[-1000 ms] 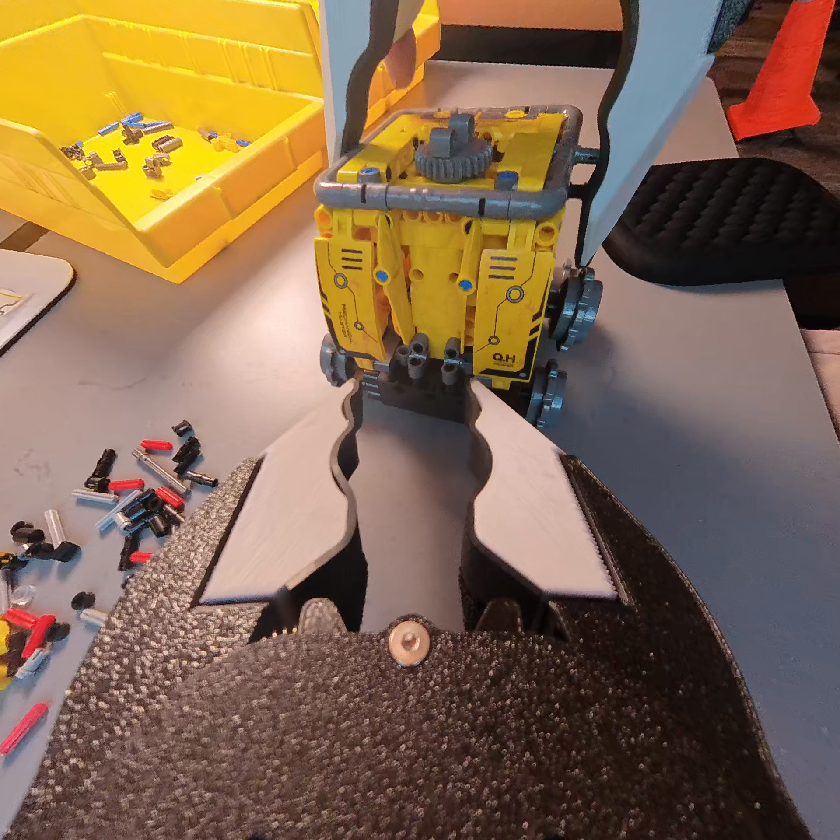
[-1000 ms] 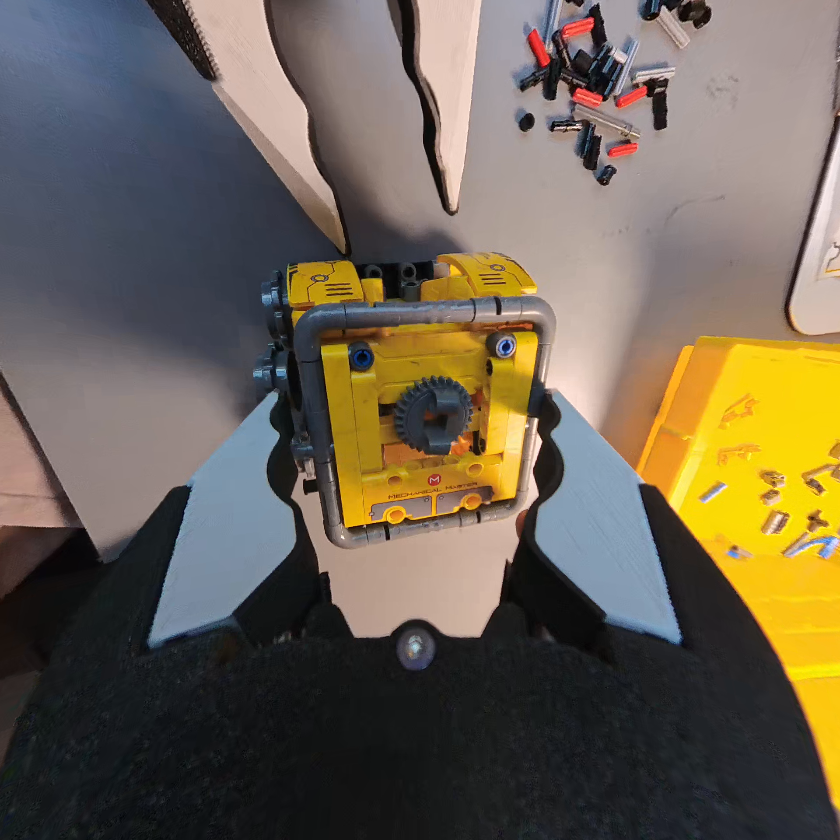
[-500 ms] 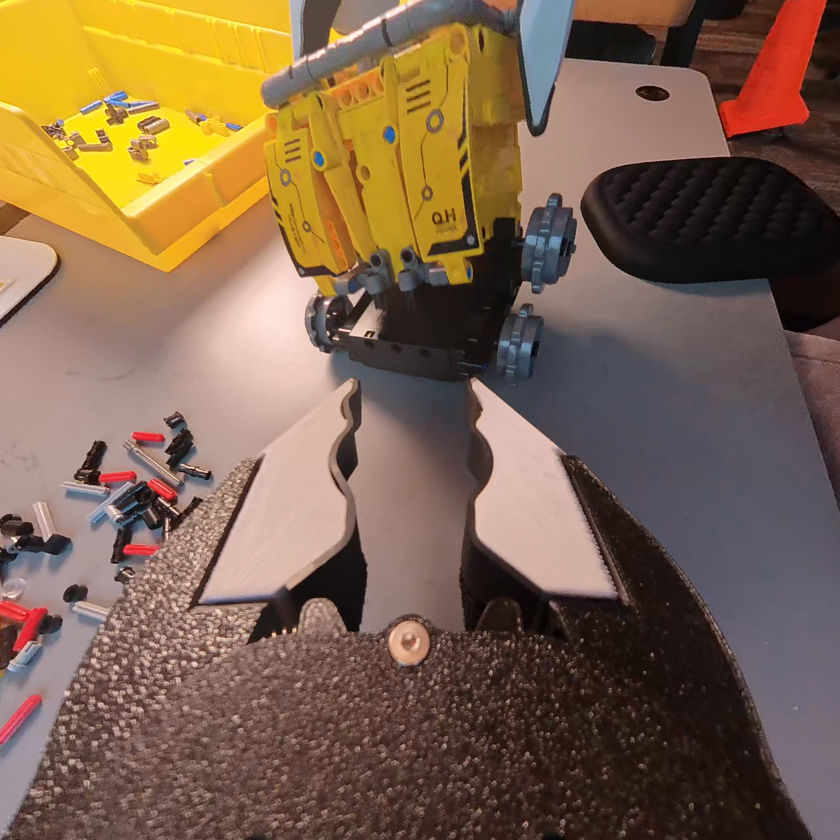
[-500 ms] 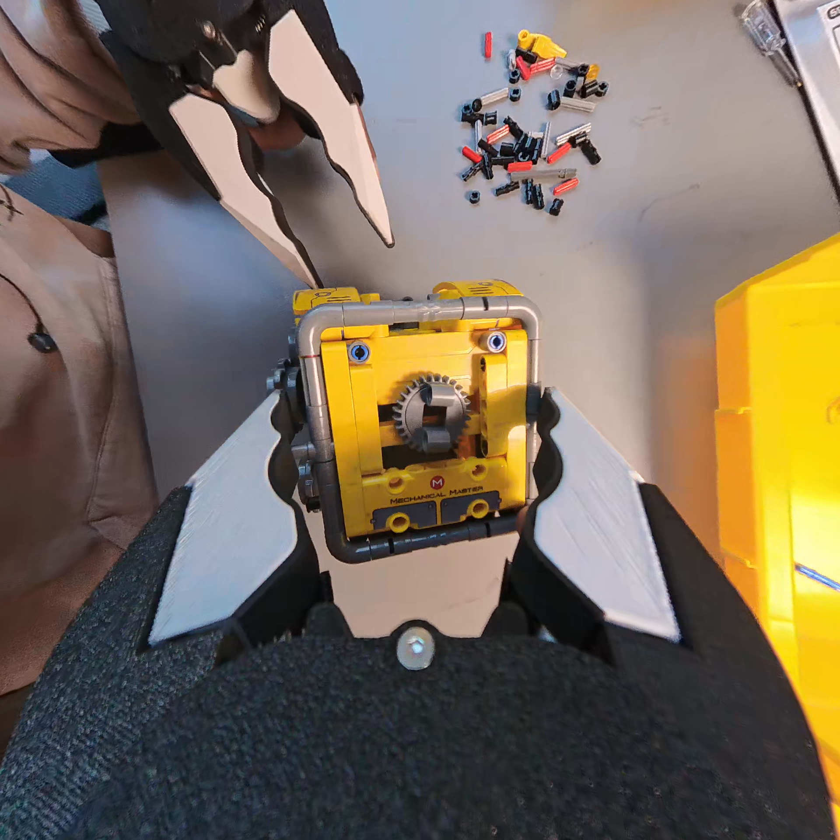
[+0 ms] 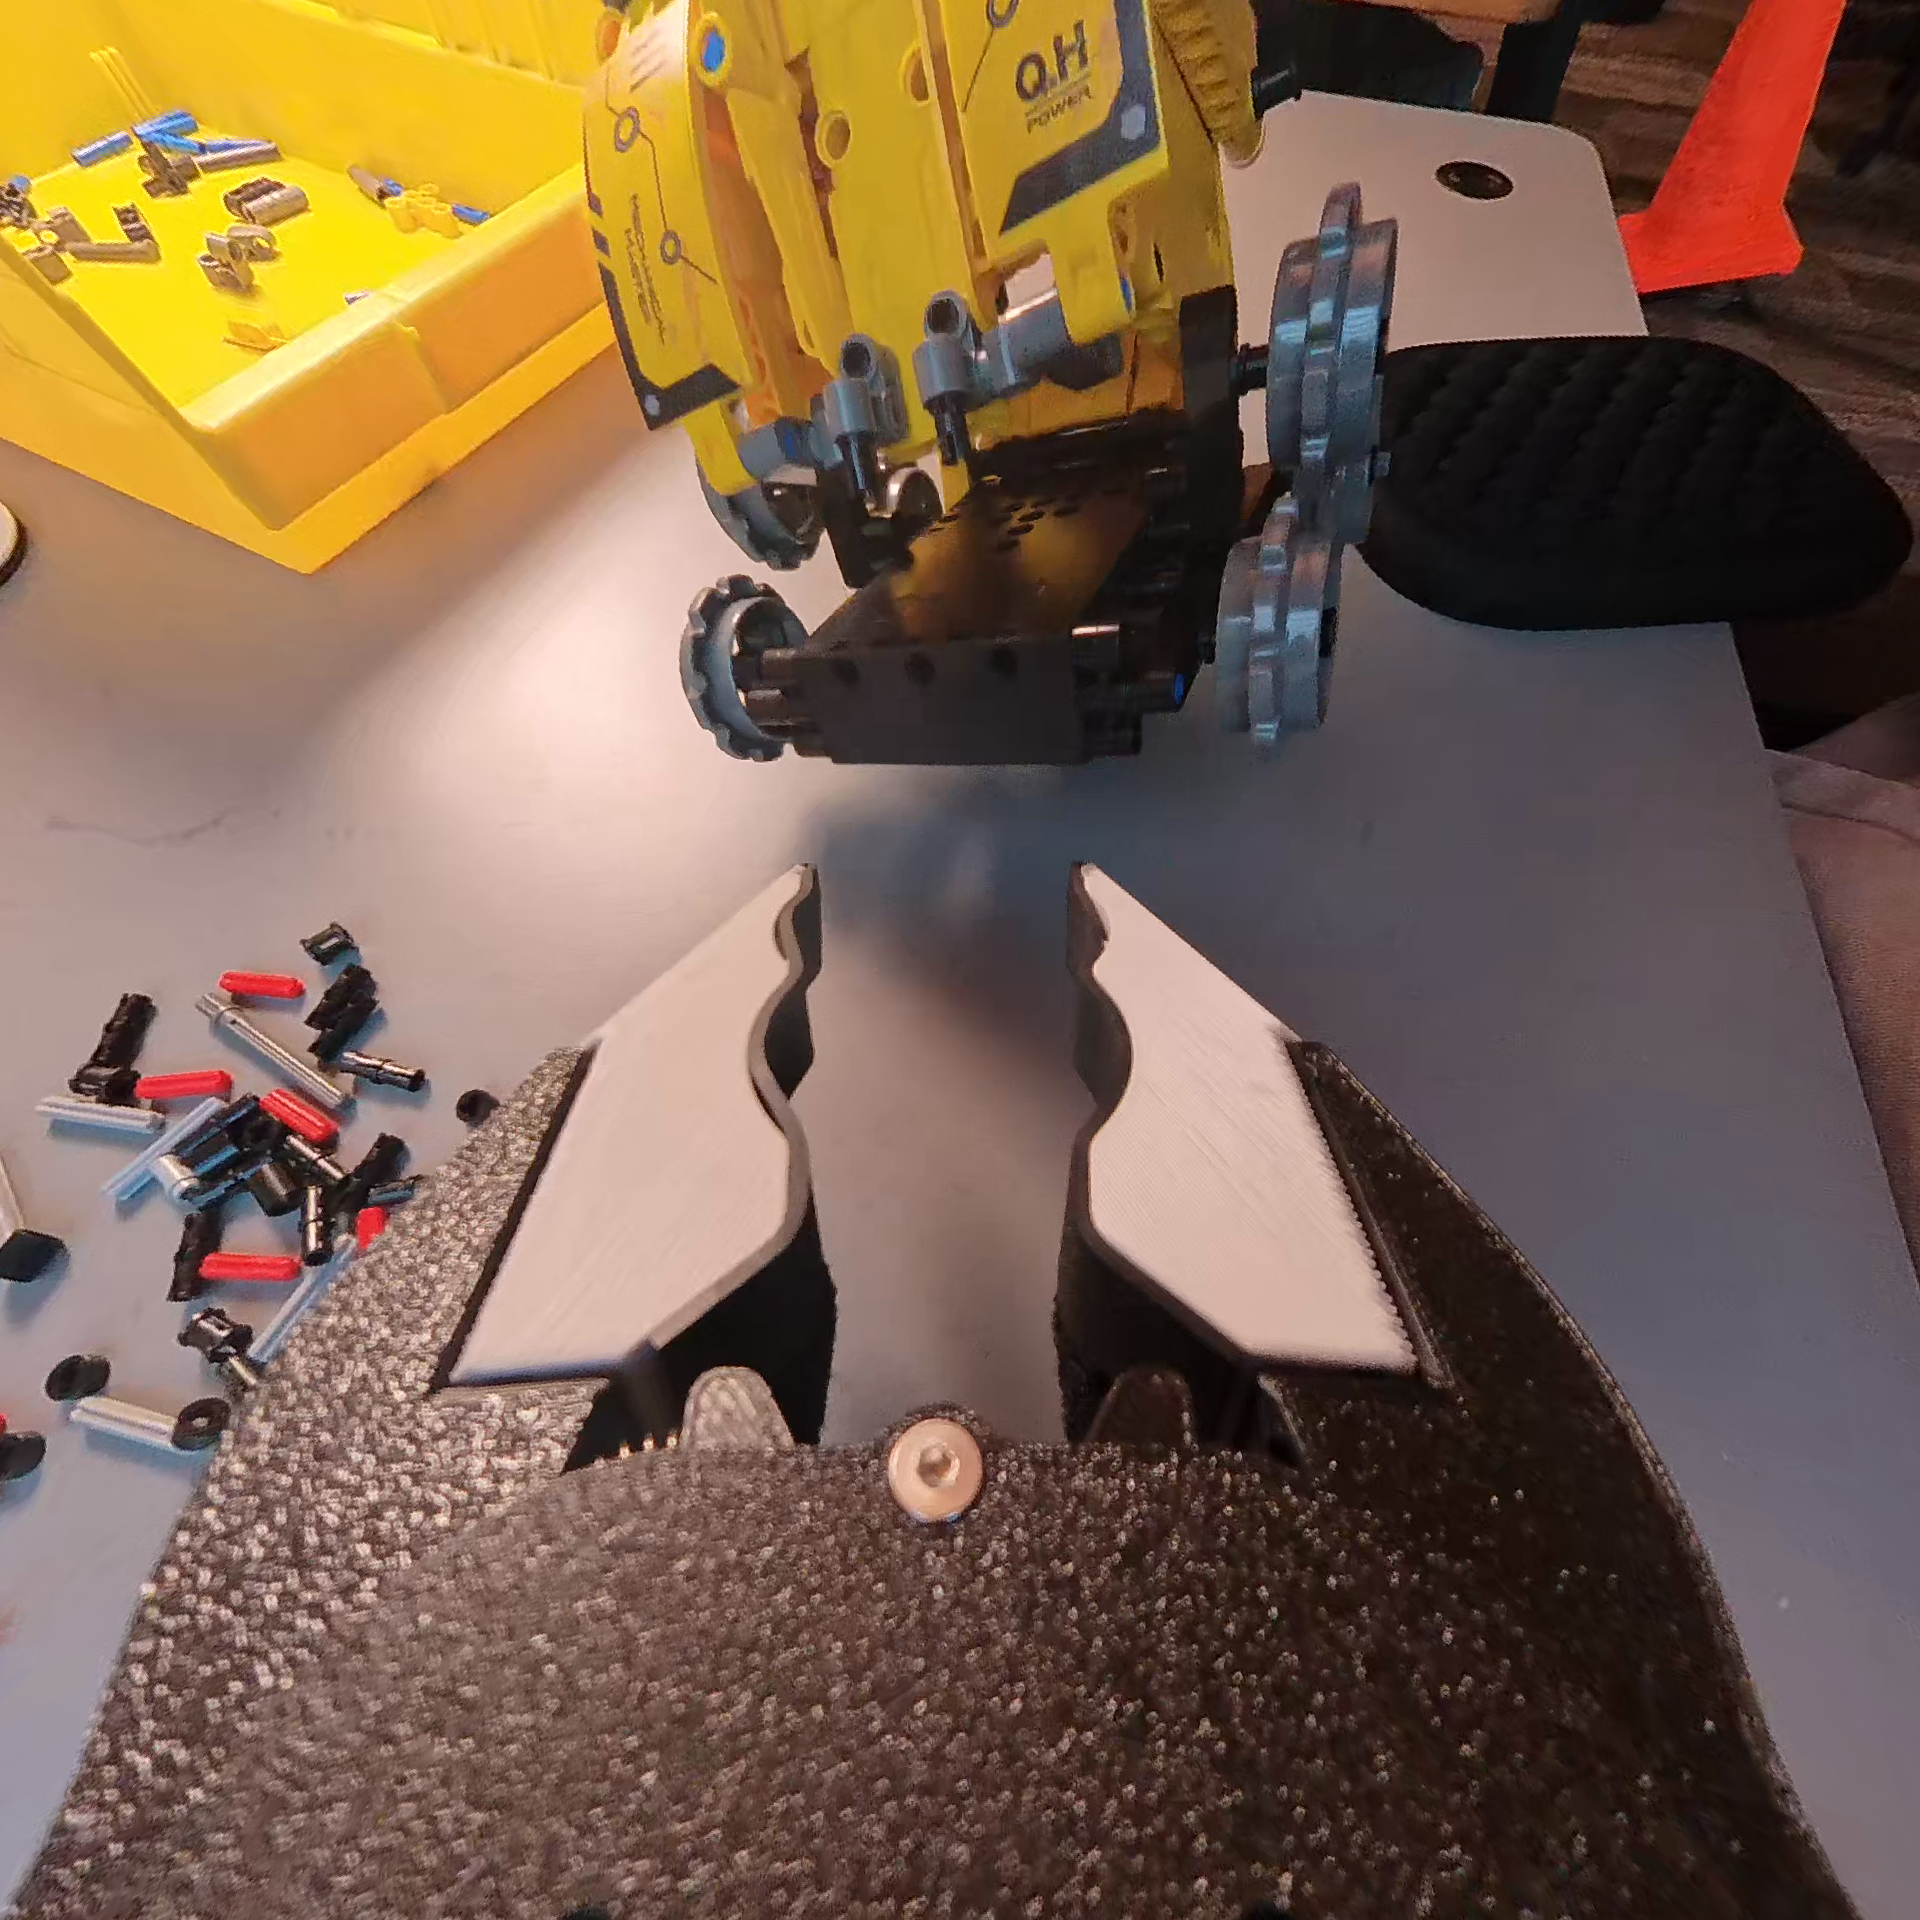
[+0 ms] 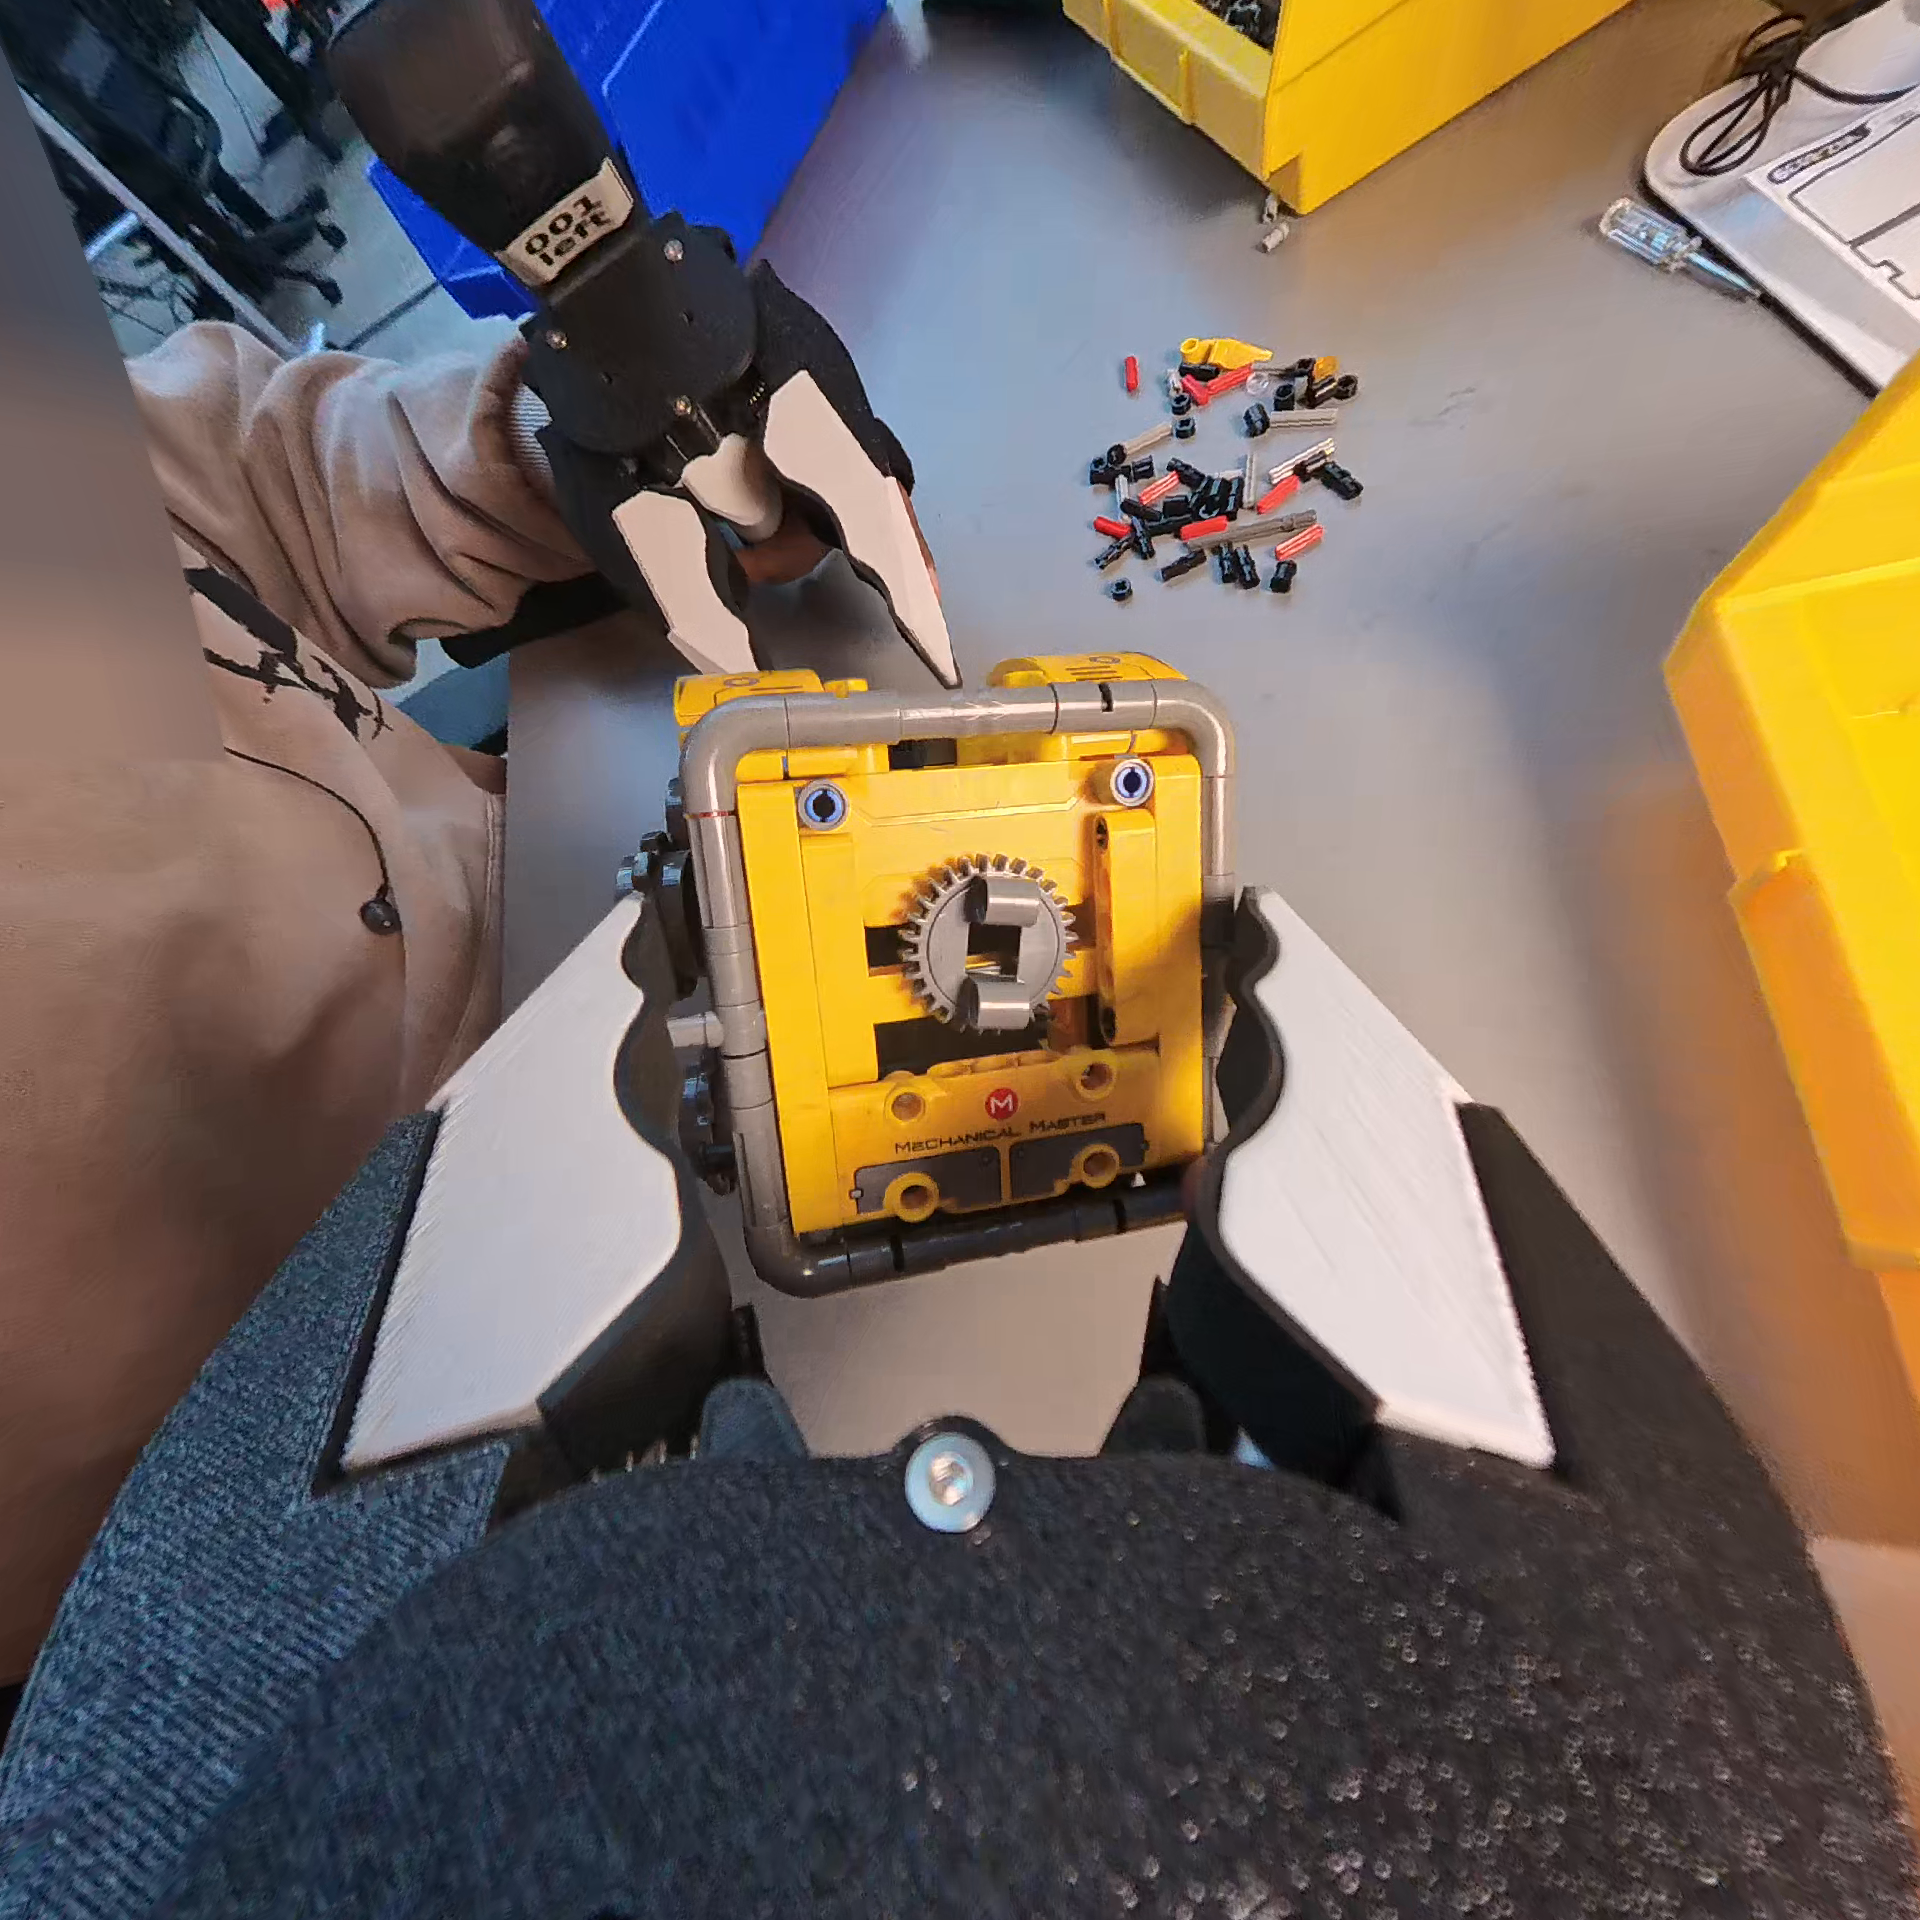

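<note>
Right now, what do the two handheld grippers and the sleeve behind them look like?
Both grippers, left and right, have pale grey, pointed fingers with wavy black-lined inner edges, set in textured black bodies with a silver screw. The left one's black handle bears a pale label band. The sleeve is tan.

My left wrist view cuts off the model's (image 5: 935,343) top, so my right tongs' (image 6: 951,966) hold on it stays out of that view. The bin (image 5: 260,312) runs past the edge. The loose pins (image 6: 1221,488) are too small to sort.
</note>
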Available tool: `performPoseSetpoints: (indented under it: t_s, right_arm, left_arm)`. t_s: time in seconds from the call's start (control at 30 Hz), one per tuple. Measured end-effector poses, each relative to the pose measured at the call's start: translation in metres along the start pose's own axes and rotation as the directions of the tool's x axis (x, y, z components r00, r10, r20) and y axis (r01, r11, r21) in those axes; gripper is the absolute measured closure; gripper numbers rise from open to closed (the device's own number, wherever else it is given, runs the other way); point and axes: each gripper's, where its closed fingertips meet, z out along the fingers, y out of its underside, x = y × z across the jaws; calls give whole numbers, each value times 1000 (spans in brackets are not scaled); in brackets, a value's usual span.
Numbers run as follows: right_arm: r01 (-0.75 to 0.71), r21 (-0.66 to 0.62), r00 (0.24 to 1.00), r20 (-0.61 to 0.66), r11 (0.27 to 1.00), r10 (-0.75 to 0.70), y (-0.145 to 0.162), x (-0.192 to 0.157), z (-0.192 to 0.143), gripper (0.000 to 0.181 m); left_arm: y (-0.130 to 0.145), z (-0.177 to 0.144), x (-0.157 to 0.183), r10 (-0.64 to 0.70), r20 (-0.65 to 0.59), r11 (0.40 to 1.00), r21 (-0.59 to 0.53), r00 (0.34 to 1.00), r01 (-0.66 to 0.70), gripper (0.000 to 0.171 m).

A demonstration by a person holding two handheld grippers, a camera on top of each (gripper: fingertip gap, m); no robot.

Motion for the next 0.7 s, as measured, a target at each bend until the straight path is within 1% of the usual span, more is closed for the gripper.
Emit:
performPoseSetpoints:
  t_s: [0.17, 0.33, 0.43, 0.7]
  right_arm:
    - [-35, 61, 999, 24, 998, 34, 0, -1, -3, 76]
    - [-26, 68, 1000, 15, 997, 25, 0, -3, -2, 77]
    - [-16, 56, 1000, 4, 998, 16, -1, -4, 0, 77]
    - [65, -43, 997, -31, 997, -66, -3, -11, 11, 79]
  left_arm:
    - [0, 3, 6, 4, -17, 1000, 0, 1000, -4, 125]
    - [-4, 2, 9, 15, -22, 1000, 16, 1000, -15, 125]
    - [-6, 0, 8, 8, -23, 1000, 27, 1000, -7, 124]
    - [-8, -2, 9, 4, -31, 999, 38, 1000, -3, 126]
